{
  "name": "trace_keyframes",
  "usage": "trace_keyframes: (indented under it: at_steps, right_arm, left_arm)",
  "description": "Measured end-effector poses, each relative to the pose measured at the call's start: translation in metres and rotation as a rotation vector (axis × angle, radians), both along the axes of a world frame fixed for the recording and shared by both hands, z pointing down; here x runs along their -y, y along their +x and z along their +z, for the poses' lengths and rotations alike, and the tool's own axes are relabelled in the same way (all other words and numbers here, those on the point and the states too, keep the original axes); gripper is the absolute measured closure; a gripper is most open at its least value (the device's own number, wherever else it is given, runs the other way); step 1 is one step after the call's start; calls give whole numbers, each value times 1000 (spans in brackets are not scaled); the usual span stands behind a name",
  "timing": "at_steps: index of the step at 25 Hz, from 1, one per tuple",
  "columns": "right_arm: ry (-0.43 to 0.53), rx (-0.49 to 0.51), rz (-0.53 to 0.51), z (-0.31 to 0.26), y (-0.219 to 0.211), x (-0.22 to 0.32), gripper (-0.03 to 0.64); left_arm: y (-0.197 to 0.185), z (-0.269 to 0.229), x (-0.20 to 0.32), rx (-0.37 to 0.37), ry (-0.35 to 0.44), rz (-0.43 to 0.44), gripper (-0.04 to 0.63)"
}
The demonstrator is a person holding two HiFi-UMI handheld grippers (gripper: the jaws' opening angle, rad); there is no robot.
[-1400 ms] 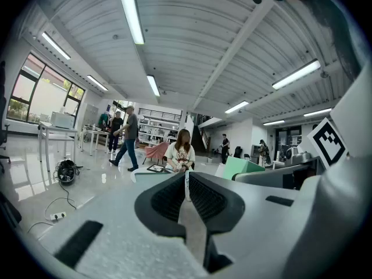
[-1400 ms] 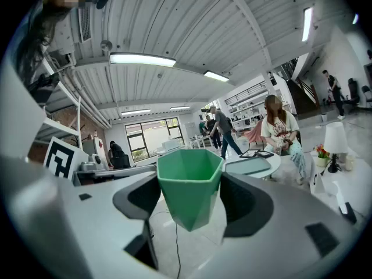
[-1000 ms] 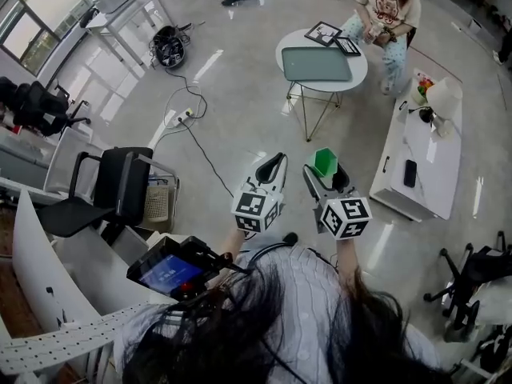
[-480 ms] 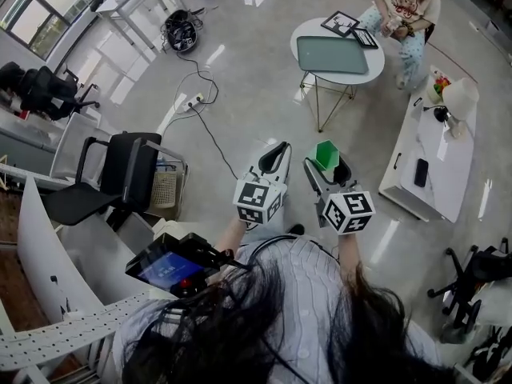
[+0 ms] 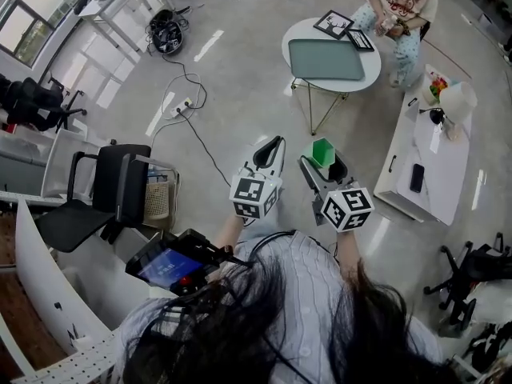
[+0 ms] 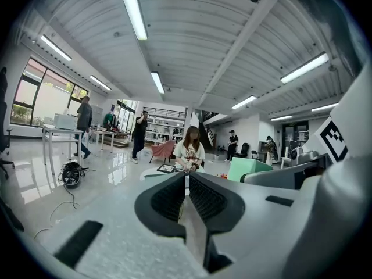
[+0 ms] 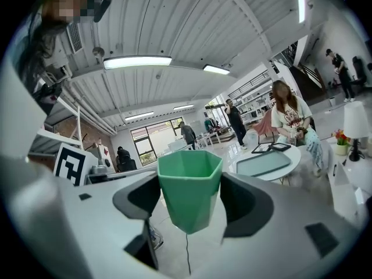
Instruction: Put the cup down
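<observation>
The right tool (image 5: 326,165) is clamped on a green cup (image 7: 189,193), a dark pad against each flank. The cup is matte and faceted, tapering from a hexagonal rim to a narrow base, and it hangs upright in the air above the glossy floor (image 5: 240,78), on no worktop. From above, its inside reads plain green. The left tool (image 6: 186,182) has its ribbed black pads pressed together with nothing between them. Ahead, a round white worktop (image 5: 368,69) on thin metal legs carries a flat grey-green rectangular tray (image 5: 326,58), with a seated person (image 5: 400,2) behind it. Compared with half a second ago, both tools keep their side-by-side pose and the cup stays gripped; the round worktop sits slightly further left in the head view.
</observation>
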State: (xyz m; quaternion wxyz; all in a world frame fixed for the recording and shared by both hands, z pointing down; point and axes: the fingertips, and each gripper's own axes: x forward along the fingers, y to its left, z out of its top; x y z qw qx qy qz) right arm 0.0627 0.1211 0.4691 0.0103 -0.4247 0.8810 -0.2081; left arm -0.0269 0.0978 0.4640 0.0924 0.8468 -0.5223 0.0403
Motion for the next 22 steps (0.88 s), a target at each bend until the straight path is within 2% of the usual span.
trace_keyframes:
  at_steps: [11,22]
  right_arm:
    - [-19,1,18,-4,-44,98,286]
    - [-39,-37,92,-1,-67,159,287]
  left_arm:
    - [-35,-7,99,28,-5,48,566]
    - [-58,-1,169,11,-29,120,566]
